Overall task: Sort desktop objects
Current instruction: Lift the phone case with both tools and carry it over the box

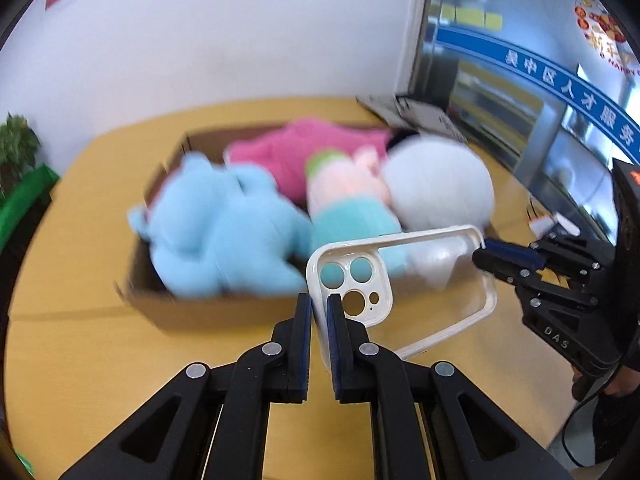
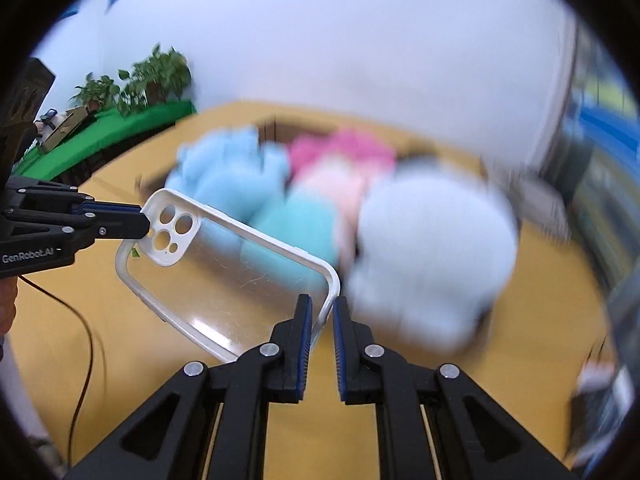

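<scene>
A clear phone case with a white rim [image 1: 404, 284] [image 2: 224, 264] hangs above the yellow table [image 1: 80, 344], held at both ends. My left gripper [image 1: 319, 312] is shut on the rim at its camera-hole end. My right gripper [image 2: 322, 314] is shut on the rim at the opposite end; it also shows in the left wrist view [image 1: 482, 254]. In the right wrist view my left gripper [image 2: 146, 222] comes in from the left. Behind the case stands a cardboard box [image 1: 192, 312] holding a light blue plush [image 1: 224, 232], a pink one [image 1: 296, 152], a pink-and-teal one [image 1: 348, 200] and a white one [image 1: 440, 184].
A white wall rises behind the table. Potted plants on a green stand [image 2: 132, 88] sit at the left. Papers [image 1: 420, 116] lie at the table's far right corner. A thin cable [image 2: 86, 344] trails over the table by the left hand.
</scene>
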